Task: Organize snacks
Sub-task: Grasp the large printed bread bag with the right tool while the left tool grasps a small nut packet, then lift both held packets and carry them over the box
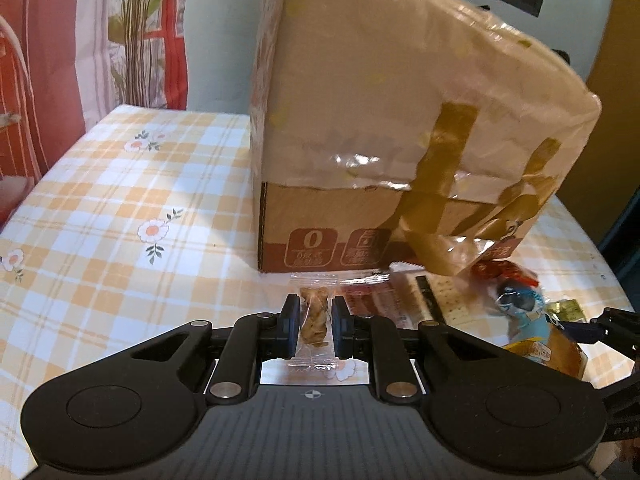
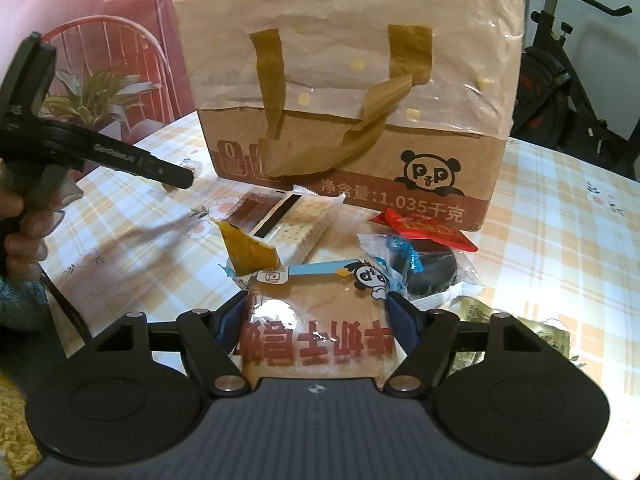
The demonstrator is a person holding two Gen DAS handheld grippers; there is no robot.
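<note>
Left gripper (image 1: 315, 326): pads pinching a small clear-wrapped brown snack (image 1: 314, 318), wrapper ends sticking out near and far of the pads; whether it's clear of the checked tablecloth (image 1: 120, 200) I can't tell

Right gripper (image 2: 316, 320): fingers spread wide with the toast pack (image 2: 316, 332) between them, blue pads up against both side edges of the pack, so it reads as a grip on a wide item; red print on the pack faces the camera upside down, panda sticker on its far right corner

In the right wrist view, the pile just beyond the toast pack: yellow wrapper (image 2: 250, 250) to the left, white cracker pack (image 2: 304, 228) behind it, thin dark-red bar (image 2: 256, 210) beside that on the left. Right of them a clear pack with a dark round snack (image 2: 432, 272), and a red wrapper (image 2: 428, 230) at the far side of it, close to the box. Gold-green sachets (image 2: 480, 312) at near right, partly hidden by the gripper linkage

Far: tall cardboard box (image 1: 400, 120), top half covered in crinkled paper and clear film, brown tape strips hanging loose, panda logo on the lower front. It stands on the table just past the pile

Left edge of the right wrist view: a hand (image 2: 24, 232) holding the left gripper's handle, well left of the pile
</note>
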